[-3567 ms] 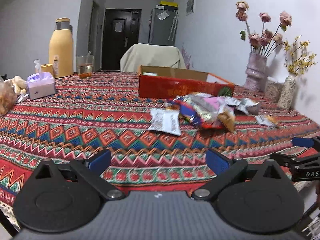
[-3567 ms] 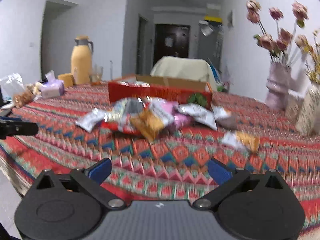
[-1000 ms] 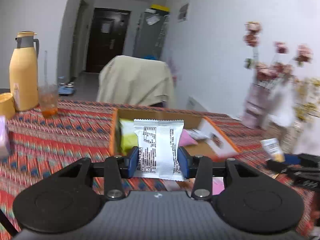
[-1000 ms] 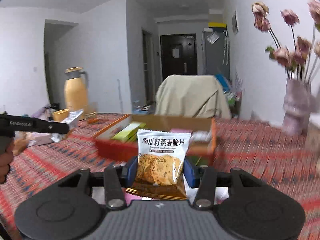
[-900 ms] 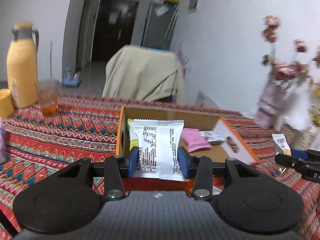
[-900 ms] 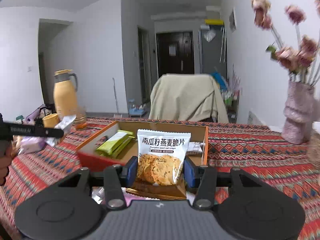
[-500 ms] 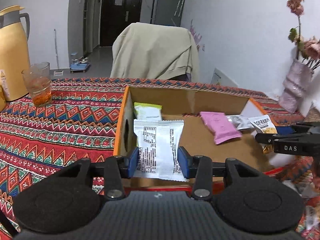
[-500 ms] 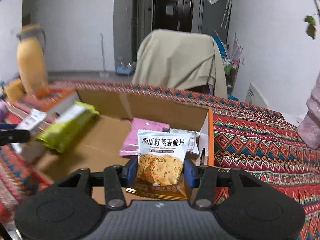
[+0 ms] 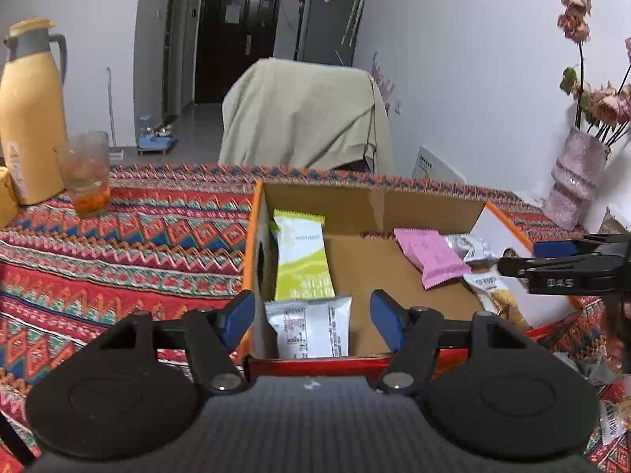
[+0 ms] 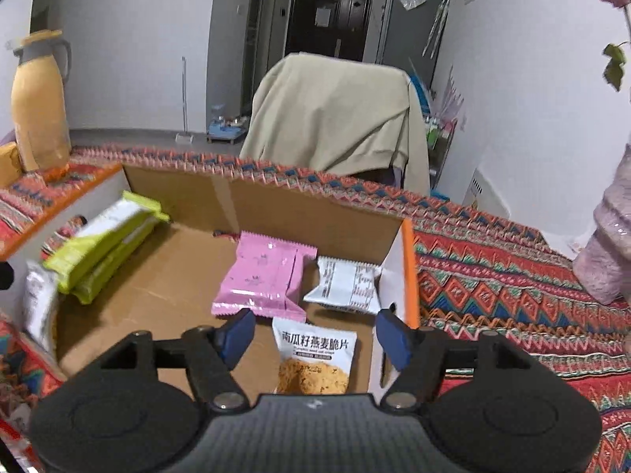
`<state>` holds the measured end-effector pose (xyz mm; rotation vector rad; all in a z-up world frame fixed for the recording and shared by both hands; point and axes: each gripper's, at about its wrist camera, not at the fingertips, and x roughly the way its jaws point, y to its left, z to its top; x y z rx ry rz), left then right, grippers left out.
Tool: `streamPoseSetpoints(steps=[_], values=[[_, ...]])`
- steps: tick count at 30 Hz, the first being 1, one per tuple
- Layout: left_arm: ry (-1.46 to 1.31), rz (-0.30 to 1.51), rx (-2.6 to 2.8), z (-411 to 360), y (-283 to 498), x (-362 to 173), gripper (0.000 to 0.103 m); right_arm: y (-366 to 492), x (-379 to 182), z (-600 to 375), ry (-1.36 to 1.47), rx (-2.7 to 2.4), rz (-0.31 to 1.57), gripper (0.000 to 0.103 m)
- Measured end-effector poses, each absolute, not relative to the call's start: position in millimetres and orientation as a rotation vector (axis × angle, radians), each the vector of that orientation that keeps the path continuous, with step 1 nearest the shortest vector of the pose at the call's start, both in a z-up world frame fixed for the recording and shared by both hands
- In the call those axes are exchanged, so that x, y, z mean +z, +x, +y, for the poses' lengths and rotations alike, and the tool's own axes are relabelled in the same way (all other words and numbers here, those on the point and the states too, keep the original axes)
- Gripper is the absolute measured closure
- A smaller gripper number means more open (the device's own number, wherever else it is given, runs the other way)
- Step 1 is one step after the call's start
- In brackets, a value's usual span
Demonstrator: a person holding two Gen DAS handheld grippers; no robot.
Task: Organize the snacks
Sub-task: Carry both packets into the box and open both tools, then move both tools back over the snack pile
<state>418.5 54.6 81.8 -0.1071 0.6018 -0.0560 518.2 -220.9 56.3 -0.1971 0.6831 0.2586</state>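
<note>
Our left gripper hangs with fingers spread, clamping nothing, above a white packet lying at the near left of the cardboard box. Our right gripper is likewise spread over an oat crisp packet in the near right corner, beside a pink packet and a green packet. We judge these packets light, crinkly and slippery, their contents brittle; best pinched across the sealed side edges.
</note>
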Motion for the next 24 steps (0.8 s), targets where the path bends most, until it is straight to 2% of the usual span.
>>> streamPoseSetpoints(steps=[3,6,11,13,14,16,21,24], values=[[-0.120,0.584,-0.066,56.8,398.2,99.7,0.035,498.2,80.0,-230.9,-0.181,0.256,0.639,0.034],[-0.106,0.545,-0.084,54.2,365.6,118.0,0.030,469.0,103.7,-241.8,-0.173,0.262,0.598,0.031],[-0.052,0.458,-0.102,46.5,281.2,127.6,0.021,391.7,134.8,-262.1,-0.159,0.298,0.511,0.016],[-0.032,0.423,-0.107,43.5,245.5,120.9,0.019,352.9,140.3,-270.9,-0.157,0.319,0.457,0.013],[-0.026,0.418,-0.111,41.5,227.4,115.6,0.019,334.4,141.0,-275.4,-0.148,0.322,0.433,0.007],[-0.034,0.423,-0.124,37.5,197.8,104.5,0.016,293.8,137.3,-283.1,-0.127,0.330,0.400,0.002],[-0.039,0.444,-0.148,20.9,135.5,70.7,0.015,204.3,108.2,-287.7,-0.094,0.333,0.343,0.000],[-0.075,0.452,-0.137,14.4,109.2,51.3,0.010,162.6,77.6,-280.9,-0.110,0.275,0.328,0.000]])
